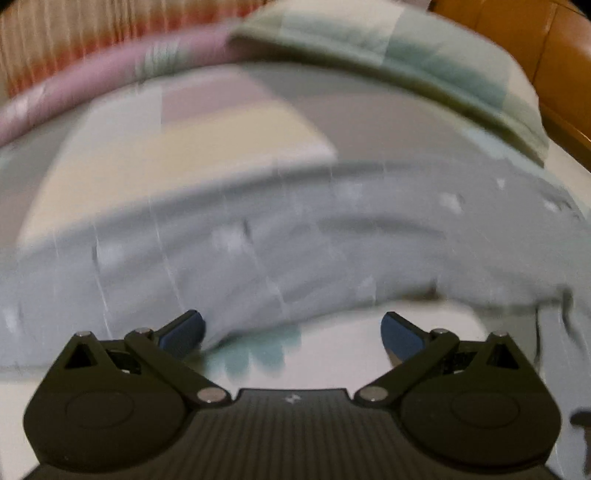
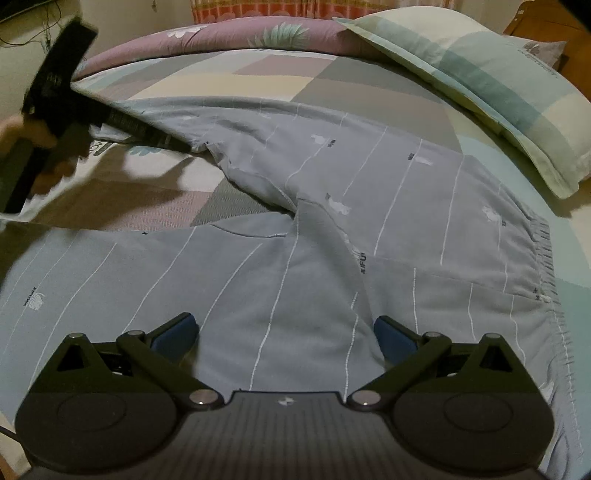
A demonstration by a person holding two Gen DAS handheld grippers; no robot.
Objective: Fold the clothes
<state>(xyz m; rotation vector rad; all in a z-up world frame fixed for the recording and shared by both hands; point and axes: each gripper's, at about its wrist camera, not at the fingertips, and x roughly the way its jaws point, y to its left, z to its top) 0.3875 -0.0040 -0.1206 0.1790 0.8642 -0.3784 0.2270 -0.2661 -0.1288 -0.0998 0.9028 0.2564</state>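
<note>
Grey pyjama trousers with thin white stripes lie spread on the bed, waistband at the right, one leg running far left and one near left. My right gripper is open just above the near leg and crotch area. My left gripper is open; its view is motion-blurred, with the grey trousers just ahead of the fingertips. In the right wrist view the left gripper shows at the far left, by the far leg's end.
The bed sheet has pastel patches. A checked pillow lies at the back right, a purple quilt behind. A wooden headboard stands at the right.
</note>
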